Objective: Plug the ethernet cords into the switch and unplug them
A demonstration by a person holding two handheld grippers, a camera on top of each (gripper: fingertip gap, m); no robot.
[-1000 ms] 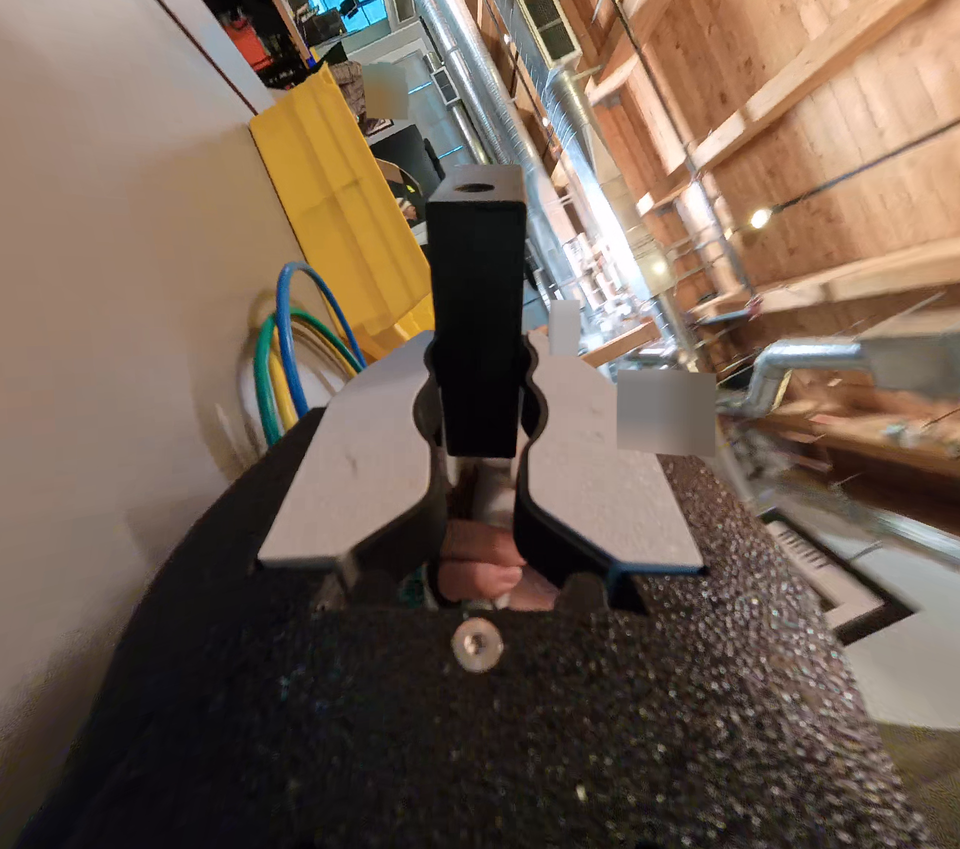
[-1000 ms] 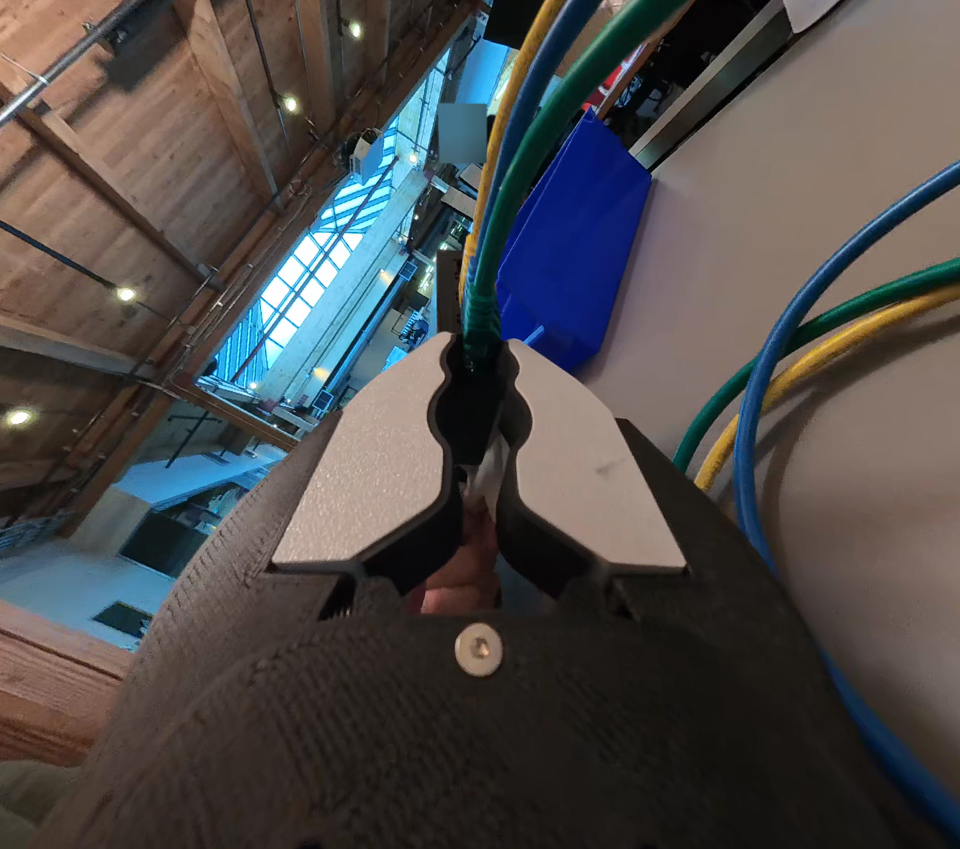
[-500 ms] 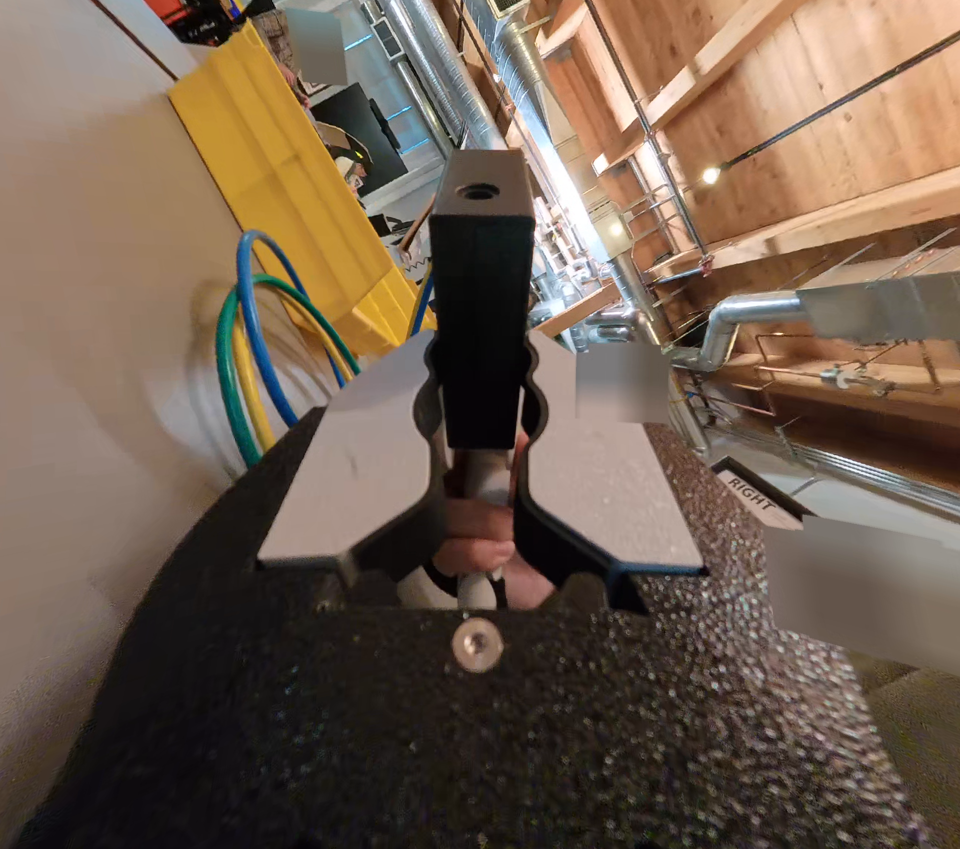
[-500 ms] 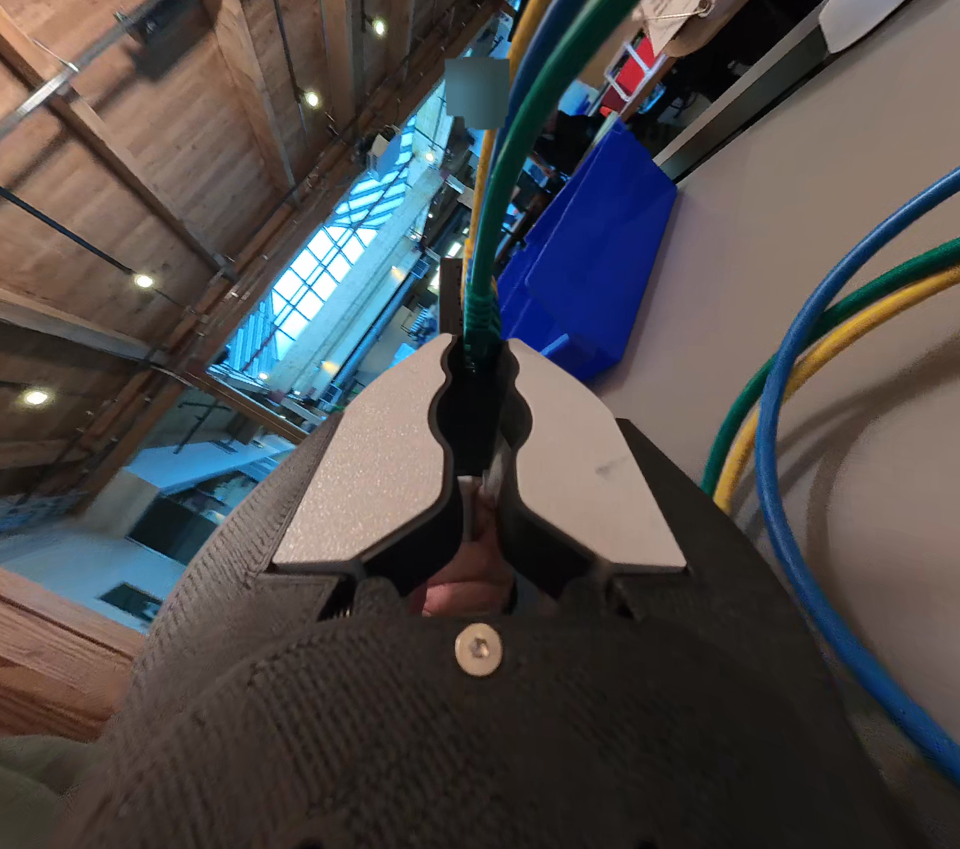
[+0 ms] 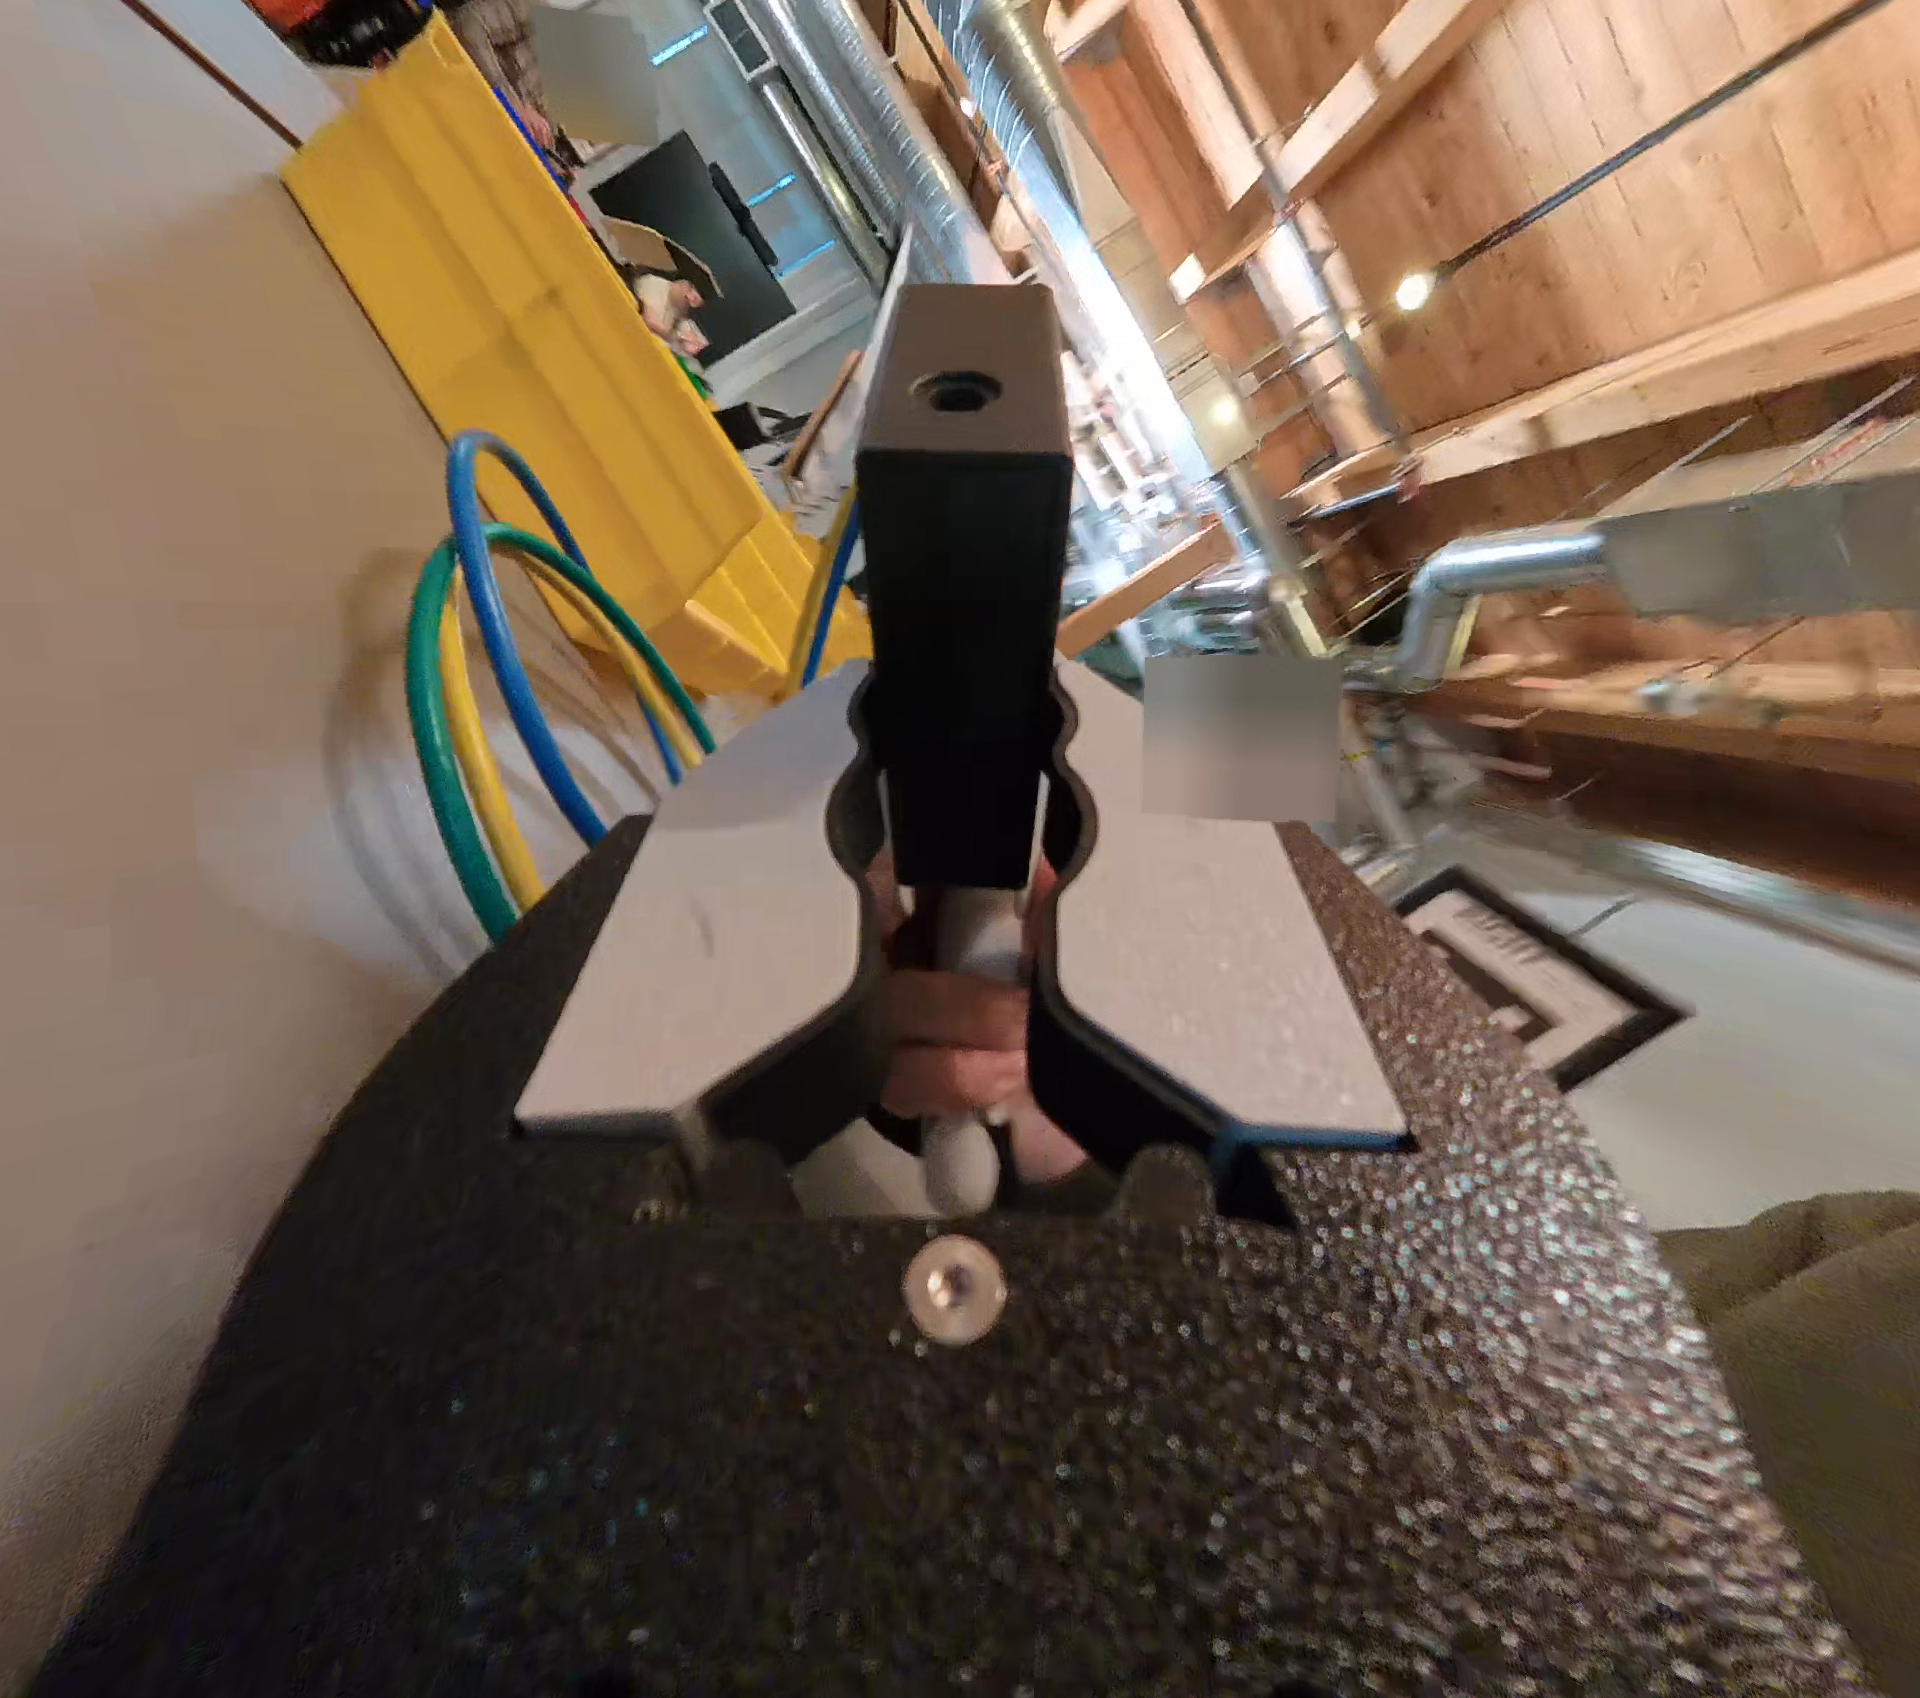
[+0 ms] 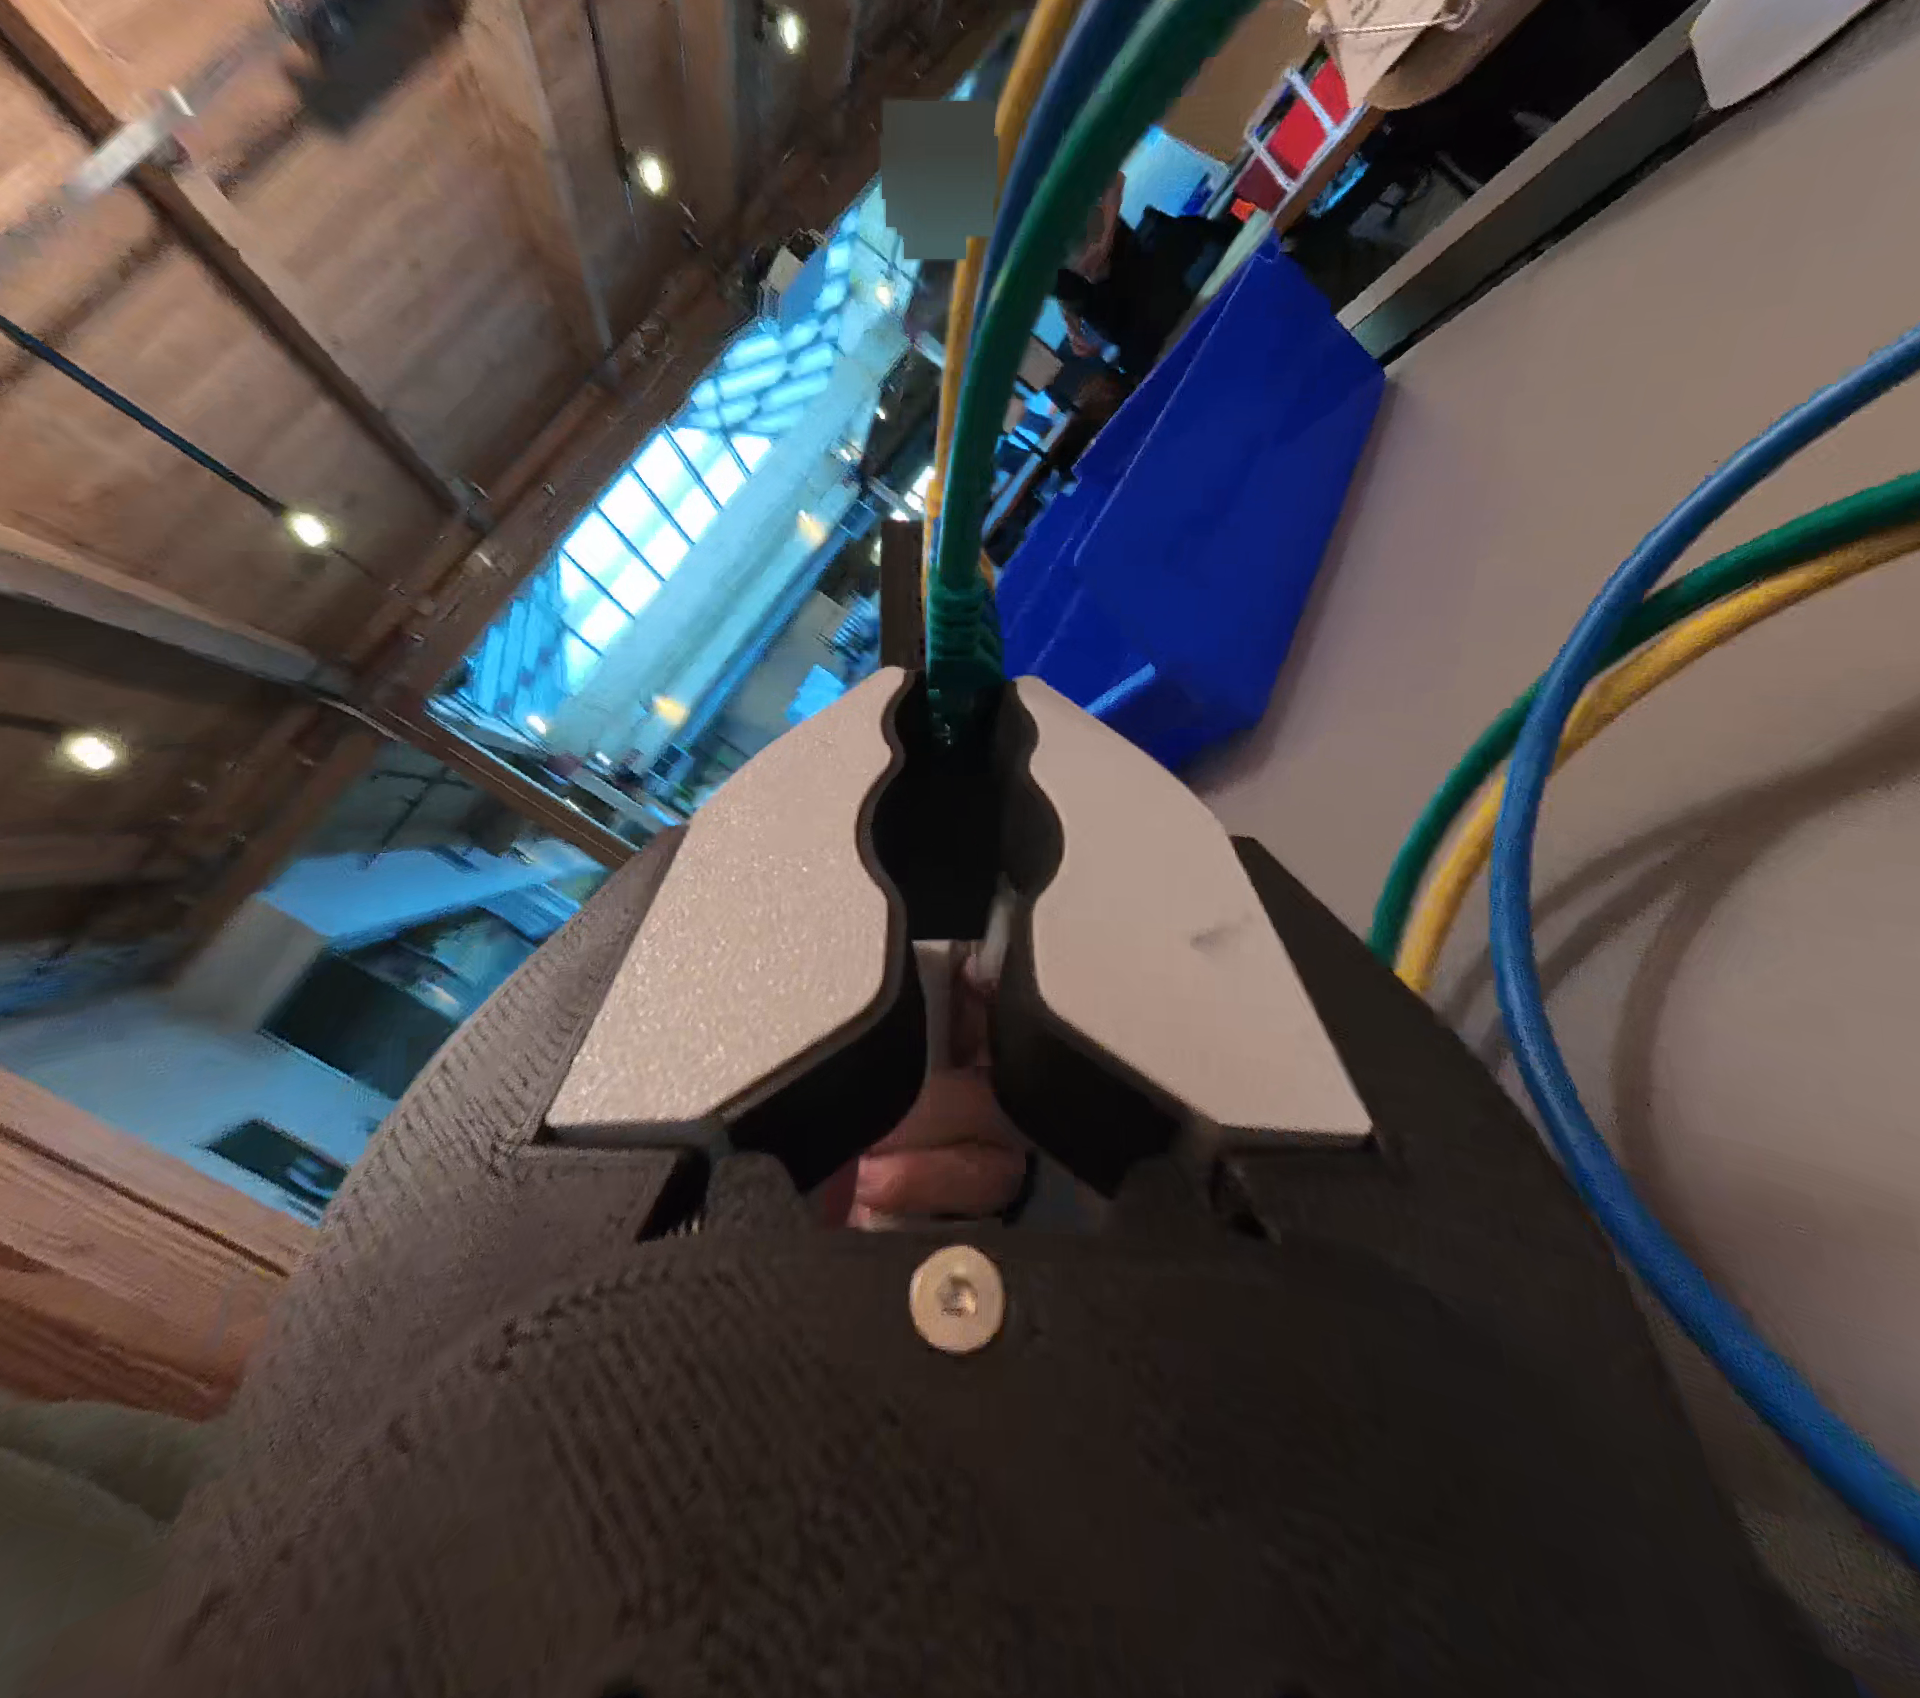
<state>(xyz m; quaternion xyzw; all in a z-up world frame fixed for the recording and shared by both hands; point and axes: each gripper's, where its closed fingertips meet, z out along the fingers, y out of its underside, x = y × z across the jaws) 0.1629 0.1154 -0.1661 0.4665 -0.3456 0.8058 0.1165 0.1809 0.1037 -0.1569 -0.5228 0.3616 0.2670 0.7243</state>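
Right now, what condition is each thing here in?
left gripper: shut on the black switch, lifted off the table
right gripper: shut on the green cord's plug
green cord: plug held
blue cord: loose, looping
yellow cord: loose, looping

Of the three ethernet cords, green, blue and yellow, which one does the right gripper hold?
The green ethernet cord: its ribbed boot enters the closed right gripper. The blue ethernet cord and yellow ethernet cord run past it, ungripped.
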